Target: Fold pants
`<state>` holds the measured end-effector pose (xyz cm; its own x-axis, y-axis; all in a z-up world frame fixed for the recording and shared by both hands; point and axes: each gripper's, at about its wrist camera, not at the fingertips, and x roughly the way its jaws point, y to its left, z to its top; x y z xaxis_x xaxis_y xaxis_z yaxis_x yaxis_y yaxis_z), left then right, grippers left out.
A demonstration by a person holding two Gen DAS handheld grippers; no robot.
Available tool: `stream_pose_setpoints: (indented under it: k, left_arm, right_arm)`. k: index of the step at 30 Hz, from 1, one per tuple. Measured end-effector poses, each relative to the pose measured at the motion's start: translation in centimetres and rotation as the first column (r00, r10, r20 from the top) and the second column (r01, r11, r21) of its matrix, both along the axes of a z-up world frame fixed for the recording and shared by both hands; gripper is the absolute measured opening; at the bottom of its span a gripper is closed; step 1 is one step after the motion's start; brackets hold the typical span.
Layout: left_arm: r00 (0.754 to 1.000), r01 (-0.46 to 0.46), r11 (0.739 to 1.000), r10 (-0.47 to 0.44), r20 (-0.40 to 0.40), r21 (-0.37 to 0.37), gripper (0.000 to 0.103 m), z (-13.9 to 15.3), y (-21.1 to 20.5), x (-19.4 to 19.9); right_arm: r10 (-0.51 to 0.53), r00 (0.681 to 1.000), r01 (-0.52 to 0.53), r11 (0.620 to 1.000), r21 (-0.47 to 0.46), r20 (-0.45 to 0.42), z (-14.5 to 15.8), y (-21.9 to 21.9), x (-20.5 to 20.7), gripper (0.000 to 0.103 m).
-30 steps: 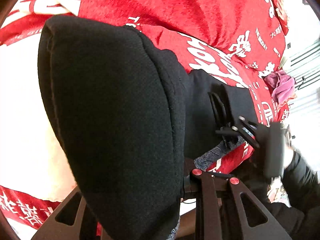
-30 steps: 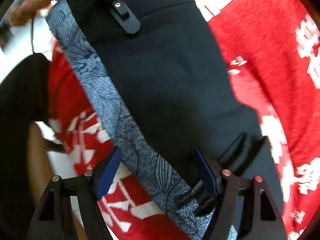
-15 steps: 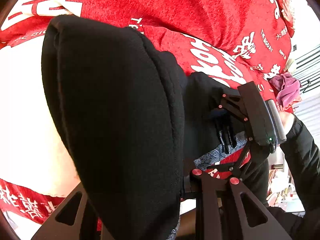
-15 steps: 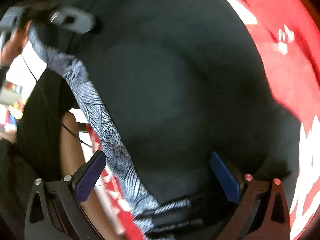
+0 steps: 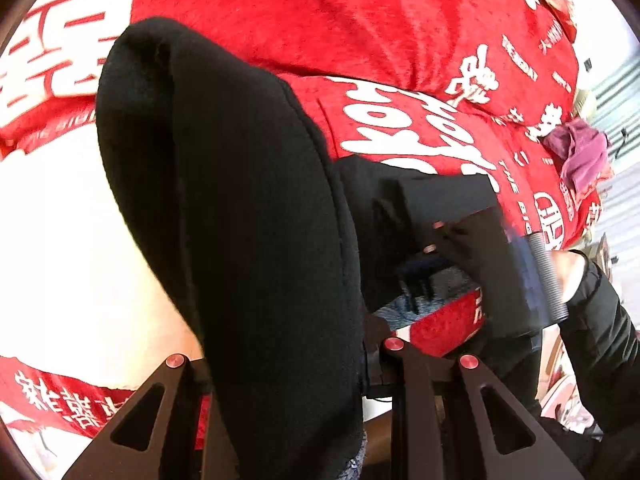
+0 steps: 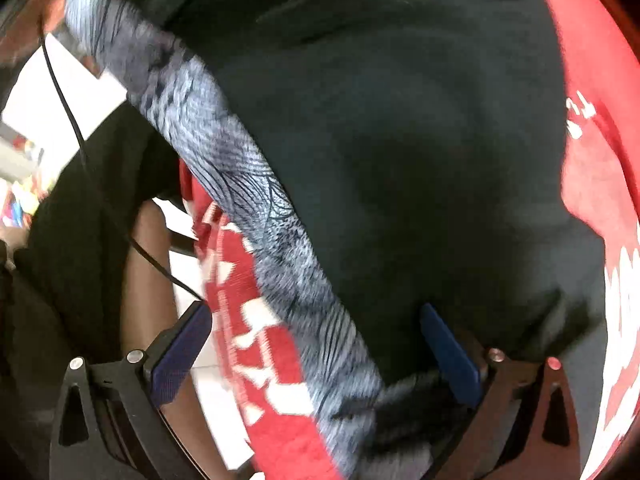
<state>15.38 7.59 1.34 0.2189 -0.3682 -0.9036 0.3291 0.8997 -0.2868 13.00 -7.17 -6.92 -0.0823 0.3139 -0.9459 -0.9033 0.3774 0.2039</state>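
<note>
The left tool (image 5: 280, 380) is clamped on a thick fold of the black pants (image 5: 240, 220). In the left wrist view the cloth fills the gap between its two fingers and rises away from them as a long, rounded hump. That hump runs from the tool's tips outward and slightly to its left, ending in a blunt doubled-over edge far ahead of the tool. It is lifted clear of the red blanket with white lettering (image 5: 400, 40) that spreads ahead and to both sides.

To the right of the left tool, the rest of the pants lies lower on the blanket, stretching toward the right tool (image 5: 432, 276), which a hand (image 5: 568, 276) in a dark sleeve (image 5: 600, 340) holds pointed down at the cloth.

In the right wrist view the right tool (image 6: 316, 352) stands wide open, its blue pads (image 6: 450, 356) well apart and pressing on nothing. Between and ahead of them the pants' broad black panel (image 6: 400, 160) runs away from the tool, long axis leaning up and to its left. A grey leaf-patterned strip of fabric (image 6: 240, 184) borders the panel on the tool's left, running the same way. Whether it belongs to the pants cannot be told. The red blanket shows on the tool's right and beneath the strip. This view is blurred.
</note>
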Motion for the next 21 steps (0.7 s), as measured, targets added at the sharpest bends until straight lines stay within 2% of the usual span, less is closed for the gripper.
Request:
stream_pose_setpoints:
  k: [1, 4, 6, 8, 12, 14, 21]
  left_arm:
    - [1.000, 0.008, 1.000, -0.008, 0.005, 0.001, 0.027, 0.4, -0.6, -0.1]
    - [0.999, 0.042, 0.999, -0.042, 0.016, 0.006, 0.027, 1.6, -3.1, -0.3]
    - [0.998, 0.064, 0.998, -0.065, 0.022, 0.019, 0.027, 2.3, -5.2, -0.3]
    - [0.996, 0.090, 0.996, -0.091, 0.022, 0.027, 0.027, 3.0, -7.5, -0.2]
    - [0.988, 0.150, 0.988, -0.151, 0.015, 0.039, 0.027, 3.6, -11.8, 0.2]
    - [0.985, 0.173, 0.984, -0.173, 0.009, 0.043, 0.027, 3.8, -13.9, 0.4]
    - [0.972, 0.234, 0.971, -0.234, -0.014, 0.041, 0.027, 4.1, -21.3, 0.7]
  right_arm:
    - [-0.027, 1.000, 0.027, 0.999, 0.032, 0.006, 1.0, -1.2, 0.1, 0.103]
    - [-0.108, 0.990, 0.099, 0.990, 0.103, 0.095, 4.3, -5.8, -1.2, 0.103]
    - [-0.186, 0.971, 0.168, 0.978, 0.126, 0.147, 5.5, -9.0, -2.5, 0.103]
    - [-0.264, 0.952, 0.241, 0.958, 0.155, 0.156, 6.4, -12.2, -3.1, 0.103]
    - [-0.407, 0.897, 0.380, 0.909, 0.170, 0.171, 6.5, -17.9, -4.0, 0.103]
    - [-0.450, 0.877, 0.422, 0.888, 0.181, 0.166, 5.8, -18.5, -4.9, 0.103]
    - [-0.624, 0.775, 0.577, 0.763, 0.291, 0.099, 5.0, -23.2, -6.5, 0.103]
